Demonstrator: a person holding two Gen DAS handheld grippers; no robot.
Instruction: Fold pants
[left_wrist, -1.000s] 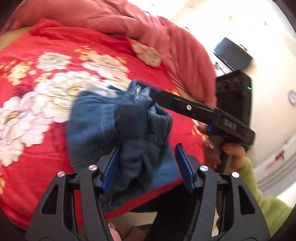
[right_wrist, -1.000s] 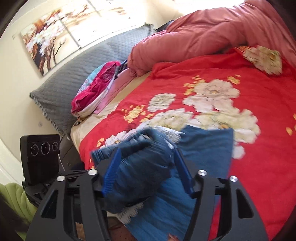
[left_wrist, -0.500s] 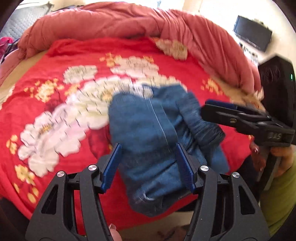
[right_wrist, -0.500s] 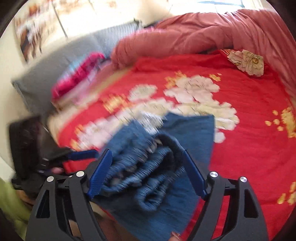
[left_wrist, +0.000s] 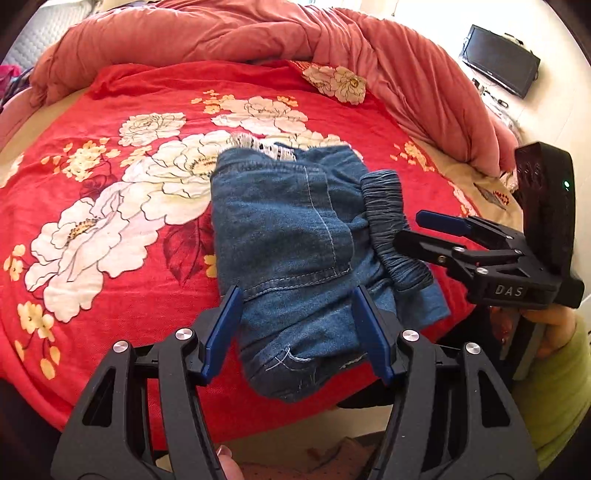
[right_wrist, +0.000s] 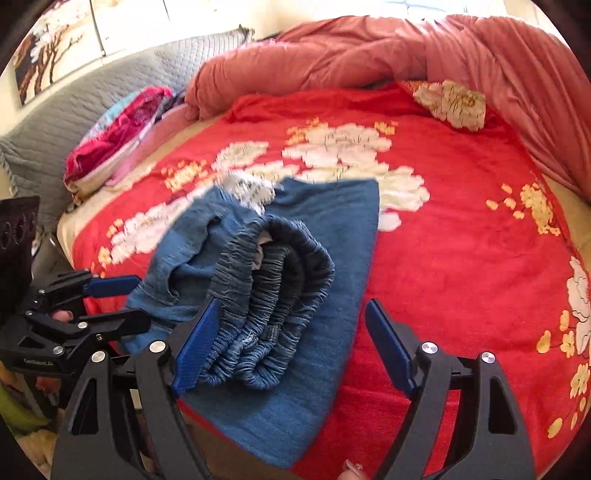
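Blue pants (left_wrist: 295, 236) folded in a bundle near the front edge of the red flowered bed cover (left_wrist: 110, 206), left hand-held gripper (left_wrist: 295, 328) spread astride the near end, right hand-held gripper (right_wrist: 291, 347) just opened wide, gathered waistband (right_wrist: 269, 295) loose between its pads.

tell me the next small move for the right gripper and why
Probably draw the right gripper back clear of the pants. Its jaws have just been opening and stand wide, the elastic waistband lies loose between them, unpinched, and the pants rest folded on the red blanket. The left gripper is open too.
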